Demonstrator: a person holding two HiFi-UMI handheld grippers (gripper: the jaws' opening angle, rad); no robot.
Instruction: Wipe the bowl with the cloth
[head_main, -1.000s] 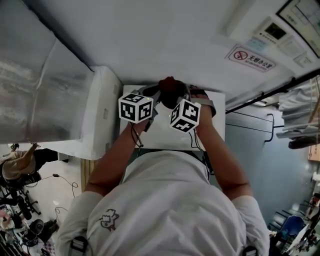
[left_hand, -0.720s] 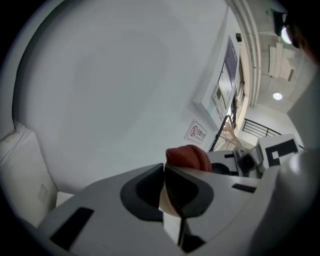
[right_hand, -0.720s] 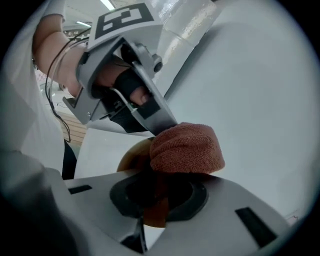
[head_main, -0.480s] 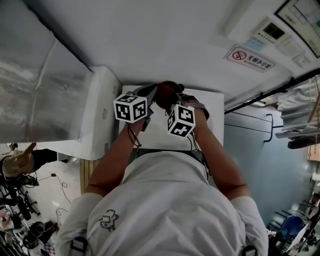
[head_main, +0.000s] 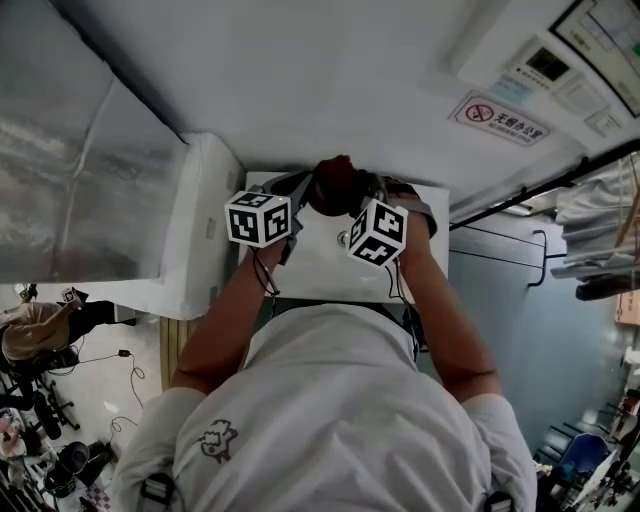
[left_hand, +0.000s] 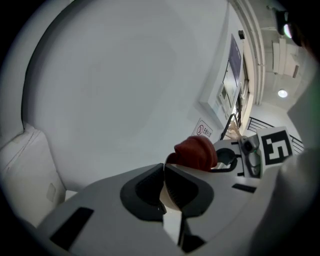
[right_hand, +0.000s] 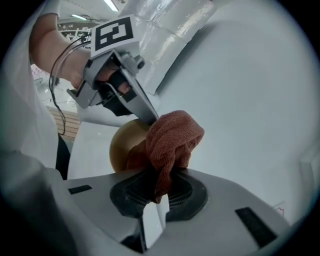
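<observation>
The tan bowl (right_hand: 124, 146) is held up on edge, and my left gripper (left_hand: 165, 187) is shut on its thin pale rim. My right gripper (right_hand: 159, 187) is shut on the rust-red cloth (right_hand: 172, 137), which is bunched up and pressed against the bowl. In the left gripper view the cloth (left_hand: 196, 152) bulges just past my jaws, with the right gripper's marker cube (left_hand: 276, 147) behind it. In the head view both grippers meet at the cloth (head_main: 335, 185) above the white table (head_main: 315, 270); the bowl is hidden there.
A white padded box (head_main: 200, 225) stands left of the table. A small round fitting (head_main: 343, 239) sits on the tabletop below the grippers. A no-smoking sign (head_main: 502, 118) and wall panels are at the far right. Another person (head_main: 40, 330) is at the lower left.
The right gripper with the cloth has shifted slightly left and then back right against the bowl. The left gripper has edged a little to the left, still holding the rim.
</observation>
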